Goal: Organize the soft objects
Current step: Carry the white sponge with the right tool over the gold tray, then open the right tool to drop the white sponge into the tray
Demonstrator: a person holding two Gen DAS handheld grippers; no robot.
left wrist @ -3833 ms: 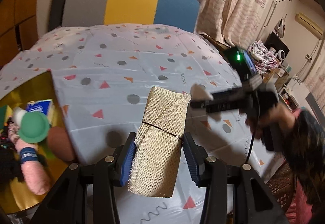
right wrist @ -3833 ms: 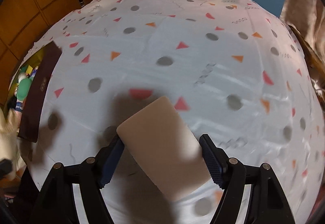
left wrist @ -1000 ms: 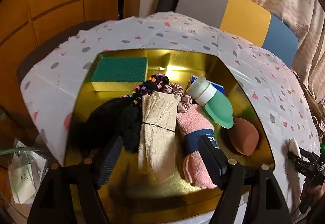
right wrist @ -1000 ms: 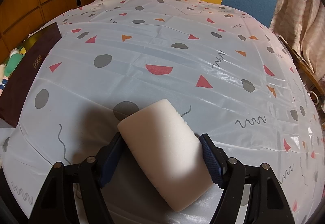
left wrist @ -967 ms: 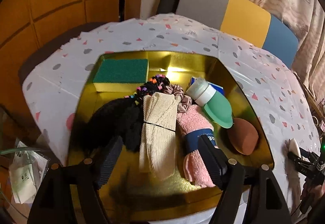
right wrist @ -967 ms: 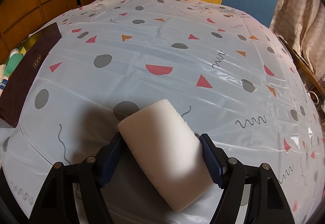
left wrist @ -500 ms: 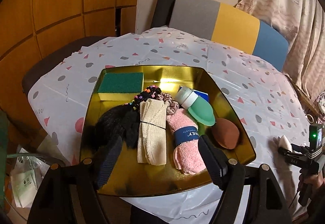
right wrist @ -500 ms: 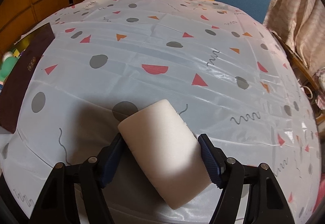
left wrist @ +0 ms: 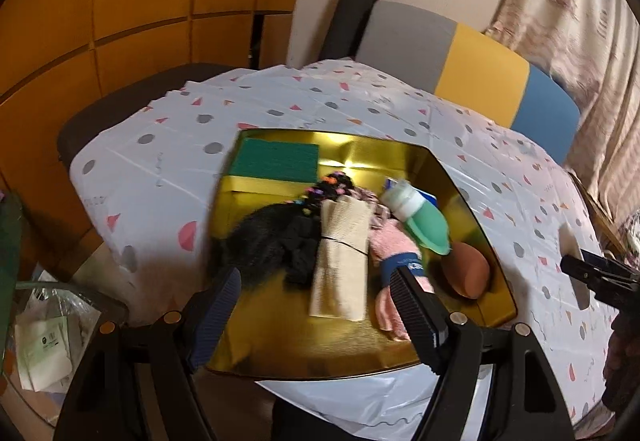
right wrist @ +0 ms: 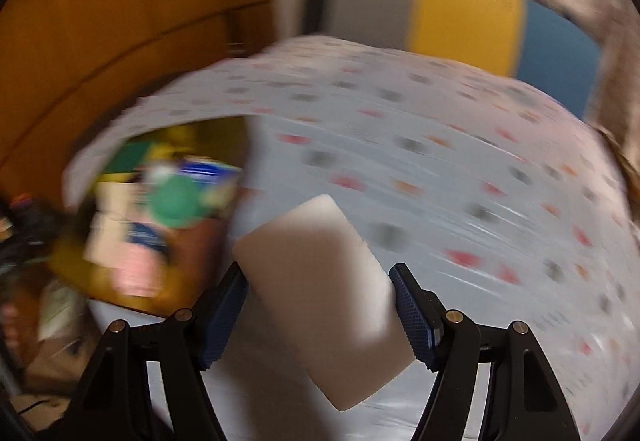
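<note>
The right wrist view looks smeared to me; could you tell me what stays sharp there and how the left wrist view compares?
Right wrist view: tablecloth streaked, white sponge sharp. Left wrist view: mild blur, glare on gold tray.

Warm, dim indoor light. In the left wrist view a bright glare sits on the far inner wall of the shiny gold rectangular tray (left wrist: 352, 161), and the lower centre smears slightly. The right wrist view is heavily motion-blurred throughout; only the pale foam block (right wrist: 320, 281) stays fairly sharp. Fisheye bending and black vignette ring both frames.
</note>
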